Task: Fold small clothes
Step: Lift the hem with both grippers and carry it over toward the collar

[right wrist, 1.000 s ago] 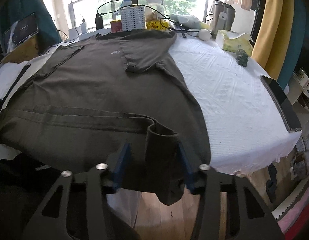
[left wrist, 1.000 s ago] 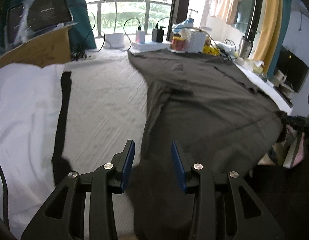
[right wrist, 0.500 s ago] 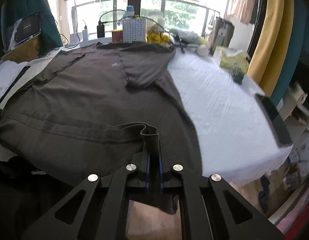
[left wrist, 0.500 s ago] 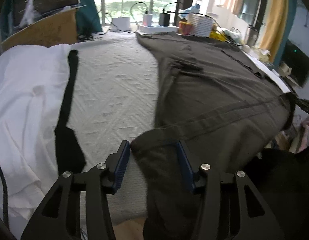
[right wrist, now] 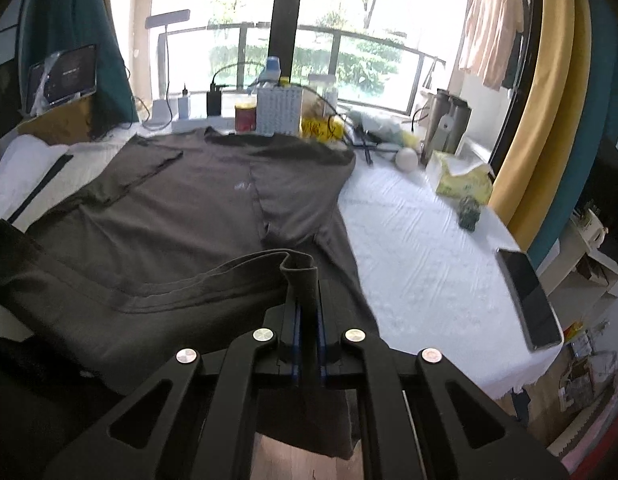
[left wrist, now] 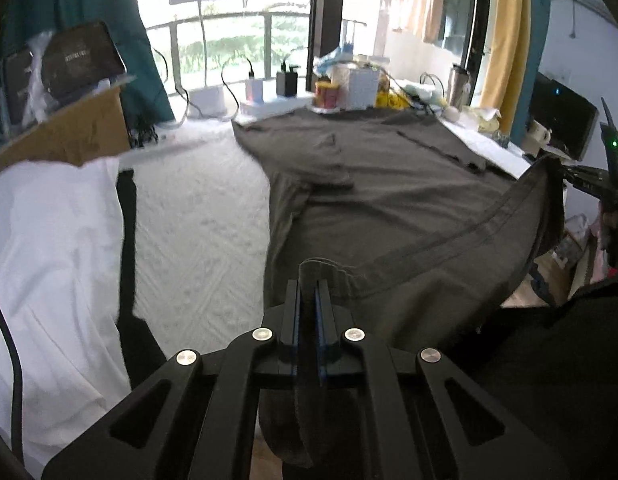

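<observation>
A dark olive T-shirt [left wrist: 389, 184] lies spread on the white-covered table [left wrist: 205, 224], collar toward the window, both sleeves folded in; it also shows in the right wrist view [right wrist: 181, 216]. My left gripper [left wrist: 307, 292] is shut on the shirt's bottom hem at its left corner. My right gripper [right wrist: 307, 292] is shut on the hem's right corner and shows at the far right of the left wrist view [left wrist: 581, 178]. The hem is lifted off the table between the two grippers.
A white garment [left wrist: 49, 248] with a black strap [left wrist: 127, 232] lies left of the shirt. Boxes, jars and chargers [right wrist: 277, 110] crowd the far edge. A tissue box [right wrist: 461, 178] and a tablet [right wrist: 529, 298] sit on the right.
The right gripper shut on the hem's right corner first, then the left shut on its left corner. Both have raised the hem off the table.
</observation>
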Demonstrator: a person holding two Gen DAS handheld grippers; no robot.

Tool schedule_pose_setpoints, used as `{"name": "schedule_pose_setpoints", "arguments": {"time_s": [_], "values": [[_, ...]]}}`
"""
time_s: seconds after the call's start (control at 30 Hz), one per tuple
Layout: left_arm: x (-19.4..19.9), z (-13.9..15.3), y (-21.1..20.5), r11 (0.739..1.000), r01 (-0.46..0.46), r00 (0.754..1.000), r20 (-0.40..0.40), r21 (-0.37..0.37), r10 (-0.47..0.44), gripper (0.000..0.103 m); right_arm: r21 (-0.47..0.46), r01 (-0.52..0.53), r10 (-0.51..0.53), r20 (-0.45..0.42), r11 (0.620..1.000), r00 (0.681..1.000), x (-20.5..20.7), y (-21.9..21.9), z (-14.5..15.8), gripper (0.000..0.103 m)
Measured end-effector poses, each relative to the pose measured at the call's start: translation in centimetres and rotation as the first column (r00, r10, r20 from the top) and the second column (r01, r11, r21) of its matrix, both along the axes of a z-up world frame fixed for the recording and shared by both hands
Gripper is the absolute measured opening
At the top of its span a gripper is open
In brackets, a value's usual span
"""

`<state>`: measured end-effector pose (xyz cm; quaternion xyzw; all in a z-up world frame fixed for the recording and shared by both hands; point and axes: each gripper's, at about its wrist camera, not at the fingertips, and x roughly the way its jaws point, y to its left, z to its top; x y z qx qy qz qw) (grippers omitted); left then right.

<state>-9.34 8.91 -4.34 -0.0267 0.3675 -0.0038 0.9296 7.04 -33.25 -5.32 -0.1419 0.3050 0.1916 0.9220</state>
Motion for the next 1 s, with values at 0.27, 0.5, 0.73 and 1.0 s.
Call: {"name": "schedule_pose_setpoints", "arguments": {"time_s": [0.27, 0.5, 0.73, 1.0], "values": [[0.9, 1.3, 1.3, 0.999, -0.047, 0.998, 0.044, 0.006, 0.046, 0.007, 0.016, 0.016, -0.017, 0.033, 1.000, 0.999, 1.9, 0.2, 0.8, 0.006], [2.5, 3.2, 2.1, 0.997, -0.052, 0.995, 0.083, 0.051, 0.047, 0.007, 0.032, 0.030, -0.031, 0.042, 0.999, 0.999, 3.8, 0.5, 1.1, 0.006], [4.4, 5.2, 2.8, 0.995, -0.072, 0.989, 0.131, 0.067, 0.063, 0.007, 0.066, 0.048, -0.052, 0.057, 0.997, 0.997, 5.4, 0.3, 2.1, 0.006], [6.6, 6.5, 3.2, 0.993, -0.088, 0.984, 0.159, 0.075, 0.076, 0.007, 0.097, 0.057, -0.064, 0.065, 0.994, 0.996, 7.1, 0.2, 3.0, 0.006]]}}
